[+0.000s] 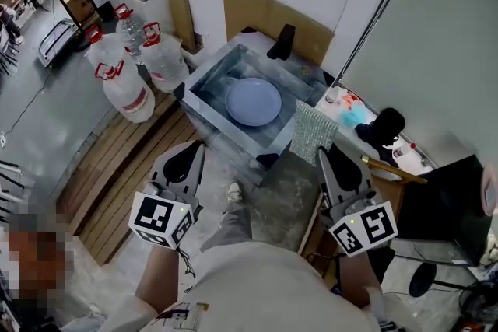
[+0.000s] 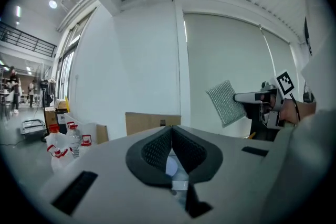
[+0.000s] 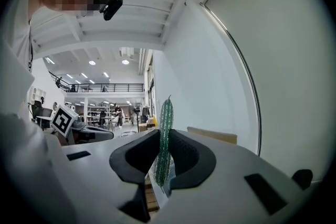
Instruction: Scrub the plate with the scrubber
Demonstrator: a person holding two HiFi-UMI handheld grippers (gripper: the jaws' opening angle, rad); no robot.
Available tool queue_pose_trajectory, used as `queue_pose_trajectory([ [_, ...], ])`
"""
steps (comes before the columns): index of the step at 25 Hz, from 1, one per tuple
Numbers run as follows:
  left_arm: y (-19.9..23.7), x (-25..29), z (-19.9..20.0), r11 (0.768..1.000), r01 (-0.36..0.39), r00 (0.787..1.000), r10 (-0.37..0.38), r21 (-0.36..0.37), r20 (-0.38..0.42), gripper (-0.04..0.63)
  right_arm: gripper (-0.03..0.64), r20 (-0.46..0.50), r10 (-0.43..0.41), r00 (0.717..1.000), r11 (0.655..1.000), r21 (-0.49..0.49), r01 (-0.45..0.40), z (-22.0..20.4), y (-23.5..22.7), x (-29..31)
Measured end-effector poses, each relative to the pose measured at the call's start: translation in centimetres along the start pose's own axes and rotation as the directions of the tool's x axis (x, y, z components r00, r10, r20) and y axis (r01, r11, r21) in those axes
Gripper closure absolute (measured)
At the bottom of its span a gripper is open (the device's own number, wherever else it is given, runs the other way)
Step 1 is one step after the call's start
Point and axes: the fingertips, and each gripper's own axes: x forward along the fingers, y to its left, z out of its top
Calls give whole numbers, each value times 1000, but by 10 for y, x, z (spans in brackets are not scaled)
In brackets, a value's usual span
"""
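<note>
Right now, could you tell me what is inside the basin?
A pale blue plate lies flat in the basin; the basin floor beneath the plate is covered and cannot be seen.

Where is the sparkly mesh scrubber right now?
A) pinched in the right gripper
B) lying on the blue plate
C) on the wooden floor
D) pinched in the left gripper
A: the right gripper has its jaws shut on the scrubber, which sticks up from them, apart from the plate lying in the basin.
</note>
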Motion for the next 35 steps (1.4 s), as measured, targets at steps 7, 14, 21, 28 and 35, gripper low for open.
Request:
queue_pose_trajectory([
  [7, 87, 99, -39, 996, 78, 987, -83, -41, -141, 577, 531, -128, -18, 992, 999, 42, 24, -32, -21, 127],
  [14, 151, 198, -90, 984, 142, 949, -167, -110, -267, 575, 531, -276, -24, 961, 994, 97, 53, -95, -41, 239],
  [21, 163, 277, -167, 959, 194, 858, -269, -208, -437, 571, 532, -393, -8, 920, 984, 160, 77, -169, -74, 307],
  [28, 160, 337, -230, 948, 183, 776, -302, -260, -554, 460, 531, -527, 81, 846, 967, 247, 61, -261, -100, 352],
  [35, 158, 384, -286, 939, 120, 694, -312, -323, -649, 407, 531, -651, 188, 735, 944, 326, 48, -350, -115, 384],
])
